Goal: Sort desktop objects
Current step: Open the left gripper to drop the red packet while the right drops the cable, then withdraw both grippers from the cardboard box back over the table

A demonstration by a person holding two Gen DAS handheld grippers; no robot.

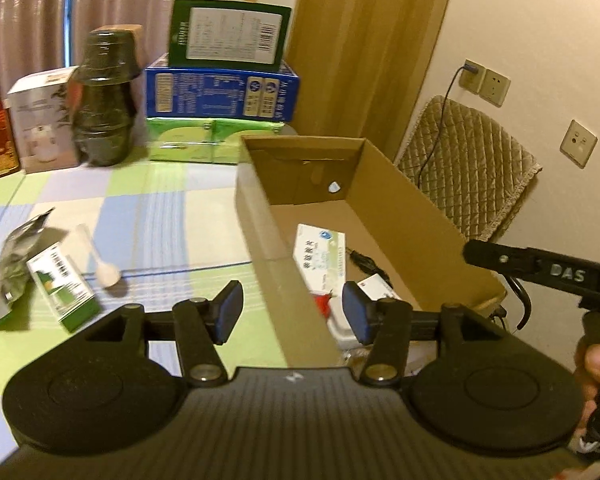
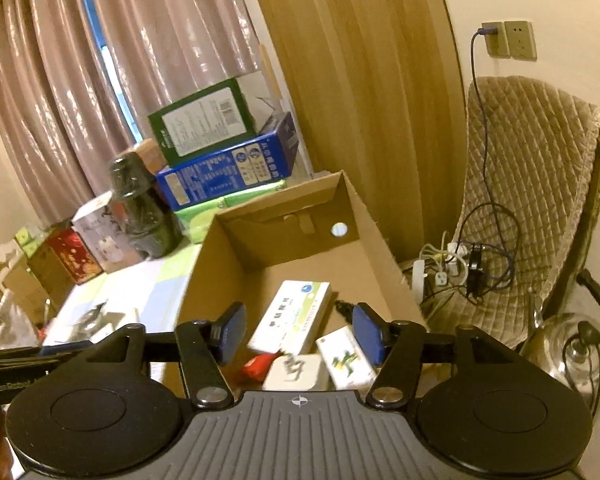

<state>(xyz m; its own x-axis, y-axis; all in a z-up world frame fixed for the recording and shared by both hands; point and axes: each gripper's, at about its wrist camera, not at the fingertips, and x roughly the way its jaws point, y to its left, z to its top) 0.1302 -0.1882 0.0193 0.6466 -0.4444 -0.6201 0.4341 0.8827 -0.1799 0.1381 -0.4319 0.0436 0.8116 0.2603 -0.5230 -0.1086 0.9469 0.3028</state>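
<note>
Cardboard box of white-green cartons beneath two parted, empty grippers.

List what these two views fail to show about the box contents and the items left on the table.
- Left wrist view: the cardboard box near wall and the left gripper cover the items at its near end.
- Right wrist view: the white block in the box is blurred, its print unreadable.
- Right wrist view: table items at far left are cut off by the edge.
- Left wrist view: the foil pouch is partly behind the green carton.
</note>
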